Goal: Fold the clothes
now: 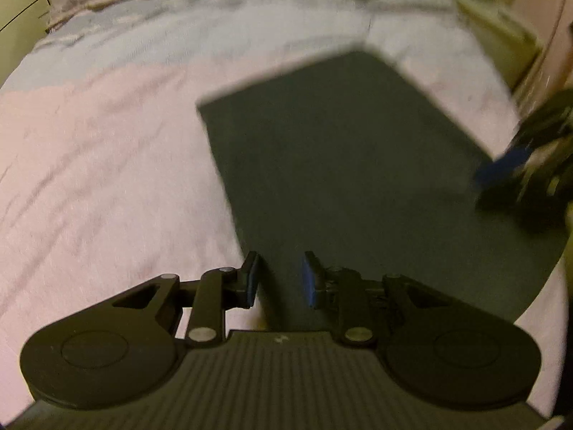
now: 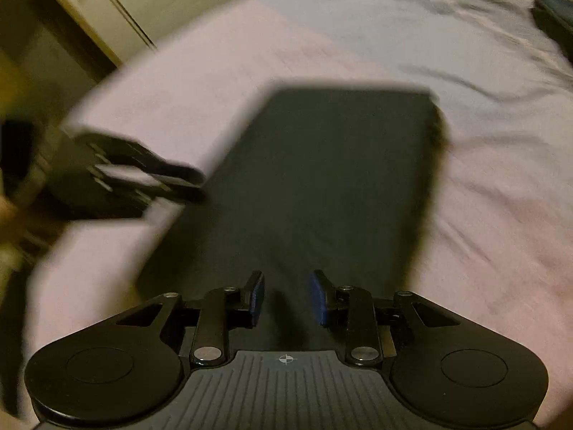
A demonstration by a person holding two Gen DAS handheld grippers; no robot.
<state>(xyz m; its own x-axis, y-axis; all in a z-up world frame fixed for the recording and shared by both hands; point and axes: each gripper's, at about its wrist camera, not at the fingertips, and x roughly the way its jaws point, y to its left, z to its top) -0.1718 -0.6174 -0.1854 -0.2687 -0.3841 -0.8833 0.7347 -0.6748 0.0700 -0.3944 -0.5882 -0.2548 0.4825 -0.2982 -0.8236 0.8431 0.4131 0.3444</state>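
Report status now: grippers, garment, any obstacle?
Left gripper open, right gripper open, both empty. Dark garment flat on bed. Nothing blocking.

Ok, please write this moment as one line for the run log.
task: fold clothes | dark garment flat, folded on bed | left gripper open, above near edge | right gripper open, above garment | blurred

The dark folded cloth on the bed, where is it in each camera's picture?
Left wrist view: the dark folded cloth fills the middle and right, reaching down to the left gripper.
Right wrist view: it sits in the middle, reaching down to the right gripper.
Shared landmark: the pink bedspread under it.
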